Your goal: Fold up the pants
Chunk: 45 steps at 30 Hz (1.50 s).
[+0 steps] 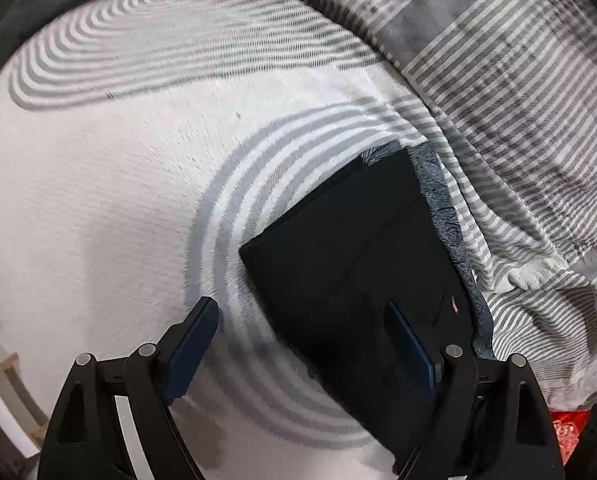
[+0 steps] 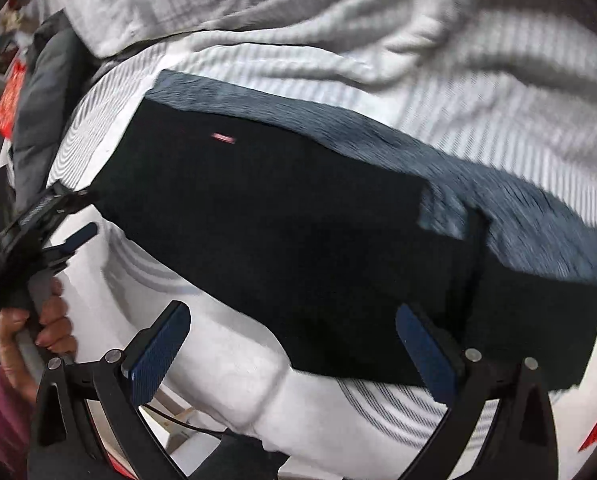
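**Inspector:** Start with the garment. Where does it lie?

**Assistant:** The pants [image 2: 298, 240] lie flat on the white mattress [image 1: 98, 200], which carries grey curved stripes. They are black and doubled into a long band, with a blue-grey fleecy inner face showing along the far edge. A small pink tag [image 2: 223, 138] sits on the black face toward the left end.

**Inspector:** And from the left wrist camera?

**Assistant:** One squared end of the pants [image 1: 358, 264] shows, its corner pointing toward the left of the picture, the fleecy strip along its right side.

**Inspector:** Left gripper?

**Assistant:** The left gripper [image 1: 302, 320] has its jaws standing wide apart, nothing clamped. The right finger hangs over the black cloth, the left finger over bare mattress; whether either touches, I cannot tell. In the right wrist view the same tool [image 2: 50, 232] appears at the left end of the pants, held by a hand [image 2: 38, 328] with a purple sleeve.

**Inspector:** Right gripper?

**Assistant:** The right gripper [image 2: 290, 320] is likewise spread, gripping nothing, straddling the near edge of the pants.

**Inspector:** Surroundings?

**Assistant:** A crumpled striped duvet [image 1: 498, 100] lies just beyond the pants' far edge. The right view is blurred.
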Motion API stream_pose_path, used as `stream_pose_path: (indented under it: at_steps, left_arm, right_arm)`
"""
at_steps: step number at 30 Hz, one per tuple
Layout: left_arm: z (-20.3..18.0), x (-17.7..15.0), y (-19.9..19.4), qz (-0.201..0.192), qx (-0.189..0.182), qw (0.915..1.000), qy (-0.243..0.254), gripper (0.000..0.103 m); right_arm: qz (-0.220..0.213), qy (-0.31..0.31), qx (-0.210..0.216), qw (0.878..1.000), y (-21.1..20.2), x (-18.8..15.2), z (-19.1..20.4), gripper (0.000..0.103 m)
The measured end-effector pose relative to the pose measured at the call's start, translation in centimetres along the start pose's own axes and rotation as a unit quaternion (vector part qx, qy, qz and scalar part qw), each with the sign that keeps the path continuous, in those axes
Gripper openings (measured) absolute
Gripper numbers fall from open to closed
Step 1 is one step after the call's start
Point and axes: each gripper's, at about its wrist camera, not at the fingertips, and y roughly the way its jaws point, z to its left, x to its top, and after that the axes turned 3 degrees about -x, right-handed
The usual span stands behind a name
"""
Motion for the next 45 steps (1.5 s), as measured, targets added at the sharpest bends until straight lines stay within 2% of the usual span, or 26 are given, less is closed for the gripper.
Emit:
stream_pose_path:
  at_steps: [2, 4, 5, 9, 11, 14, 16, 18, 22, 24, 29, 35, 37, 41, 44, 45]
  left_arm:
    - [0.3, 0.0, 0.5, 0.001, -0.011, 0.9999, 0.0, 0.078]
    - [-0.1, 0.0, 0.6, -0.004, -0.014, 0.9998, 0.01, 0.076]
    - [-0.3, 0.1, 0.7, -0.004, -0.023, 0.9996, 0.013, 0.059]
    - [-0.7, 0.3, 1.2, 0.004, -0.025, 0.9995, 0.017, 0.057]
    - [-0.7, 0.4, 1.4, 0.007, -0.022, 0.9996, 0.015, 0.052]
    - [-1.1, 0.3, 1.2, -0.002, -0.02, 0.9994, 0.03, 0.037]
    - [-1.9, -0.1, 0.7, -0.016, -0.006, 0.998, 0.06, 0.03]
    - [-3.8, -0.7, 0.1, -0.037, 0.022, 0.9918, 0.12, 0.027]
    - [-7.7, -2.7, -1.2, -0.079, 0.066, 0.9665, 0.235, 0.026]
    - [-8.8, -3.4, -1.5, -0.091, 0.076, 0.9562, 0.268, 0.026]
    - [-10.5, -4.7, -2.2, -0.111, 0.092, 0.9323, 0.332, 0.026]
    - [-11.9, -6.7, -2.4, -0.128, 0.101, 0.8977, 0.409, 0.026]
    - [-11.9, -6.8, -2.4, -0.129, 0.099, 0.8949, 0.416, 0.026]
    - [-11.8, -6.4, -2.5, -0.127, 0.094, 0.8977, 0.411, 0.026]
    - [-11.8, -6.7, -2.6, -0.127, 0.092, 0.8968, 0.414, 0.026]
    - [-11.8, -6.7, -2.6, -0.127, 0.091, 0.8967, 0.414, 0.026]
  right_arm:
    - [0.0, -0.009, 0.004, 1.0, 0.2, 0.5, 0.5, 0.103]
    - [0.0, -0.013, 0.005, 1.0, 0.4, 1.1, 0.7, 0.103]
    - [0.0, -0.013, 0.007, 1.0, 0.4, 1.3, 0.8, 0.103]
    - [-0.002, -0.005, 0.014, 1.0, 0.5, 2.0, 0.4, 0.103]
    - [-0.002, 0.0, 0.019, 1.0, 0.6, 2.5, 0.3, 0.103]
    - [-0.001, 0.003, 0.02, 1.0, 0.8, 3.4, 0.3, 0.103]
    - [-0.001, 0.004, 0.022, 1.0, 0.7, 4.2, 0.2, 0.103]
    - [-0.001, 0.005, 0.026, 1.0, 0.6, 5.2, 0.2, 0.103]
    - [0.001, -0.011, 0.034, 0.999, -0.1, 8.3, 1.1, 0.103]
    - [0.005, -0.022, 0.042, 0.999, -0.4, 10.3, 1.9, 0.103]
    - [0.051, -0.039, 0.072, 0.995, 0.1, 15.4, 5.2, 0.103]
    - [0.1, -0.104, 0.051, 0.988, 2.6, 18.9, 11.1, 0.103]
    - [0.131, -0.105, 0.049, 0.985, 4.1, 19.8, 12.6, 0.103]
    - [0.175, -0.108, 0.026, 0.978, 7.0, 20.5, 14.8, 0.103]
    - [0.198, -0.118, 0.019, 0.973, 8.8, 20.0, 15.8, 0.102]
    - [0.207, -0.121, 0.016, 0.971, 9.5, 19.7, 16.1, 0.096]
